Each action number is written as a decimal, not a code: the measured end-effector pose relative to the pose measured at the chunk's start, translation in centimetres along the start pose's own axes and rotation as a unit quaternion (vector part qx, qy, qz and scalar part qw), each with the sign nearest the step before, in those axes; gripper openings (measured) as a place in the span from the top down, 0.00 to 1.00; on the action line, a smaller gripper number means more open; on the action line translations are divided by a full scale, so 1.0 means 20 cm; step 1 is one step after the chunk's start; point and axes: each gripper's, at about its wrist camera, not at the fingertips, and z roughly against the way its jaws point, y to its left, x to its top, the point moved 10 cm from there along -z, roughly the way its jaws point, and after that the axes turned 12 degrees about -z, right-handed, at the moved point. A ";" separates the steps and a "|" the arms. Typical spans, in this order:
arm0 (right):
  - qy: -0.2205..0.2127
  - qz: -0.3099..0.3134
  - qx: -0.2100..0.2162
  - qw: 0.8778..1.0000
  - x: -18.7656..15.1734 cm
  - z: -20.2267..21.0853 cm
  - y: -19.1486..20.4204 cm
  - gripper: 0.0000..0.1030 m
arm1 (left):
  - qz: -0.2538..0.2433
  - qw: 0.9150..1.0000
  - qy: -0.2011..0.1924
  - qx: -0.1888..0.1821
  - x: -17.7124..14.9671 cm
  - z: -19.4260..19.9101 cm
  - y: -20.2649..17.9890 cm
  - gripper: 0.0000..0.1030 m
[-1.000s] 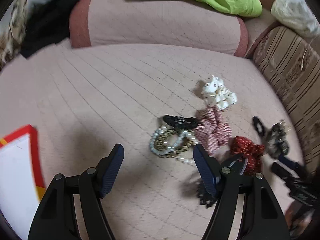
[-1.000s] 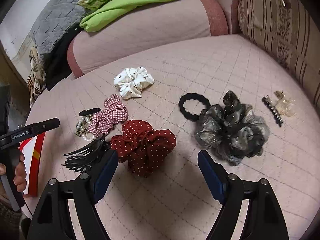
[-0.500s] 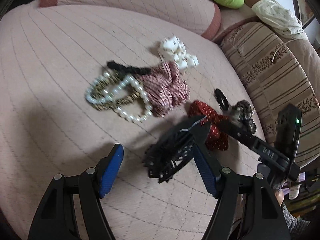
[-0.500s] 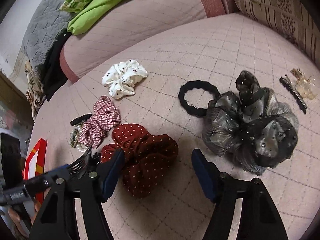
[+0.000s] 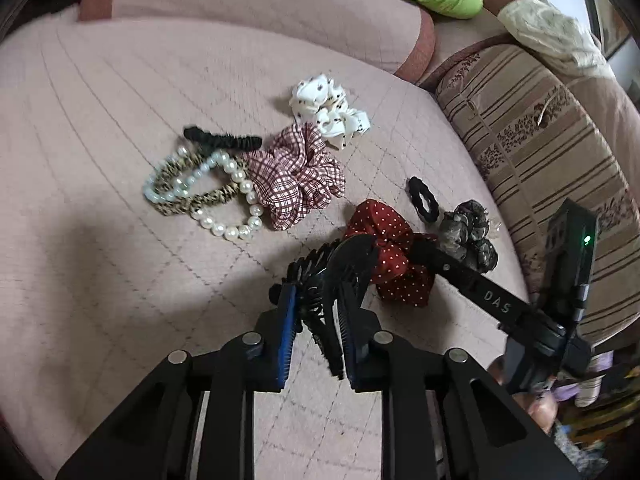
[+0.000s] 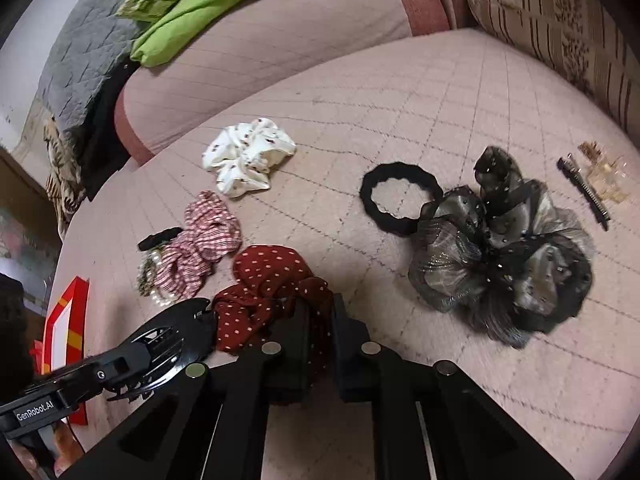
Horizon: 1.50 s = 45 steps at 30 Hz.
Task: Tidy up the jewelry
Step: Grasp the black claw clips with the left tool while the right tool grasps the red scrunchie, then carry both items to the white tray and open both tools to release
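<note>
Left gripper (image 5: 318, 322) angled steeply down toward the quilted surface (image 5: 120, 120), jaws closing on a black claw clip (image 5: 332, 280) caught between the blue pads. Right gripper (image 6: 320, 344) likewise pitched down, jaws clamped on the red dotted scrunchie (image 6: 264, 284). Both close together, side by side.

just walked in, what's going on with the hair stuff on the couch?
A person is sorting hair accessories on a pink quilted cushion with a handheld tool in each hand. The left tool is closing on a black claw clip, which sits between its pads. The right tool is shut on the red polka-dot scrunchie. The plaid scrunchie, white scrunchie, pearl bracelets, black hair tie and grey organza scrunchie lie untouched.
</note>
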 end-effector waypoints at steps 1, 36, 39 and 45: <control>-0.002 0.003 0.001 1.000 0.00 0.02 0.01 0.92 | -0.007 1.000 -0.004 0.011 0.00 0.04 -0.01 0.81; 0.090 0.208 0.159 0.961 -0.66 -0.06 1.81 0.92 | 0.171 0.927 -0.105 0.318 -0.35 1.23 1.69 0.81; 0.109 0.208 0.160 0.959 -0.72 -0.23 1.94 0.92 | 0.203 0.921 -0.114 0.312 -0.38 1.25 1.82 0.81; 0.129 0.213 0.148 0.957 -0.76 -0.52 2.11 0.92 | 0.222 0.916 -0.116 0.313 -0.39 1.25 1.94 0.80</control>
